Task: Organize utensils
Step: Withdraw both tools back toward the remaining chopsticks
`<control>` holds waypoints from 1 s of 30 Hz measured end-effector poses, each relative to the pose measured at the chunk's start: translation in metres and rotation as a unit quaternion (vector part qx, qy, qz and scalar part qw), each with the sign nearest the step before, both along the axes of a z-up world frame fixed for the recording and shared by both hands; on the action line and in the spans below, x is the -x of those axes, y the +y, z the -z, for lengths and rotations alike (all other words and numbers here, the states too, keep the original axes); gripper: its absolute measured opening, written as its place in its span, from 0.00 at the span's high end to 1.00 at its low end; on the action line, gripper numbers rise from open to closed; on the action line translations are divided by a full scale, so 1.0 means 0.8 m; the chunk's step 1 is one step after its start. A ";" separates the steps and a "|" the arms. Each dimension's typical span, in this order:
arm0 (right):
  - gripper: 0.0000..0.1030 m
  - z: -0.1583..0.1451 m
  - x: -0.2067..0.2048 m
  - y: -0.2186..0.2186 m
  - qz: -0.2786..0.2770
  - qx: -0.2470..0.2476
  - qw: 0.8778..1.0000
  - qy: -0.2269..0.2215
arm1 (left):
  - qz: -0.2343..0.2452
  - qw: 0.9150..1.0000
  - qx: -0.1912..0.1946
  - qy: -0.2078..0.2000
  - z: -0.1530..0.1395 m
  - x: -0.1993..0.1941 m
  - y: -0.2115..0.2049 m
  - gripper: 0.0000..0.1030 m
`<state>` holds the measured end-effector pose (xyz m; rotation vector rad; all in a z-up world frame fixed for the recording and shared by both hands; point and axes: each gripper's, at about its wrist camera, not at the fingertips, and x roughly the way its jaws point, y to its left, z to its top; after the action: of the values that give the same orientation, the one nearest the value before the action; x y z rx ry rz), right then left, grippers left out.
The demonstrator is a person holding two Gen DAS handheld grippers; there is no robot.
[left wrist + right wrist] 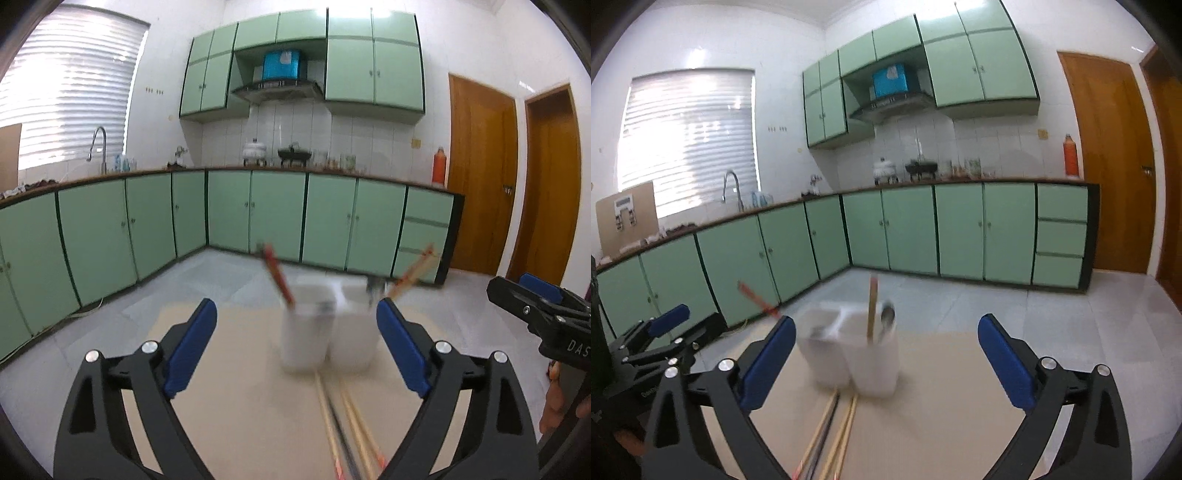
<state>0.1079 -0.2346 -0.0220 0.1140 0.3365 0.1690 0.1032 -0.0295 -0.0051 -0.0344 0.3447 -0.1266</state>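
Note:
Two white holder cups [328,325] stand side by side on a beige table [240,406]; they also show in the right wrist view [855,352]. A red-tipped chopstick [277,275] leans out of the left cup, and chopsticks [412,271] and a metal utensil stand in the right one. In the right wrist view a chopstick [872,310] and a spoon [887,317] stand in the right cup. Several loose chopsticks [343,432] lie on the table before the cups, also in the right wrist view [831,435]. My left gripper [295,321] is open and empty. My right gripper [886,332] is open and empty.
The table ends just behind the cups [942,334]. Beyond it are a tiled floor [997,306] and green kitchen cabinets [258,214]. The right gripper shows at the right edge of the left wrist view [535,310]; the left gripper shows at the left of the right wrist view [657,339].

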 end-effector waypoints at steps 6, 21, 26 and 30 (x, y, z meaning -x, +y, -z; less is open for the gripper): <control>0.06 0.059 0.025 0.004 0.009 0.002 0.998 0.070 | -0.008 0.998 -0.010 0.064 0.050 0.025 0.018 0.16; 0.51 0.150 0.079 0.047 -0.013 0.026 0.988 0.153 | -0.020 0.991 -0.032 0.125 0.121 0.075 0.018 0.19; 0.64 0.155 0.083 0.061 -0.033 0.023 0.985 0.166 | -0.022 0.989 -0.033 0.145 0.132 0.083 0.020 0.20; 0.66 0.164 0.083 0.070 -0.039 0.019 0.982 0.181 | -0.023 0.987 -0.027 0.154 0.136 0.087 0.019 0.21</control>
<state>0.0418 -0.1785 -0.1529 0.0930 0.7082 0.2186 0.0333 -0.0142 -0.1137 -0.0085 0.6566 -0.0651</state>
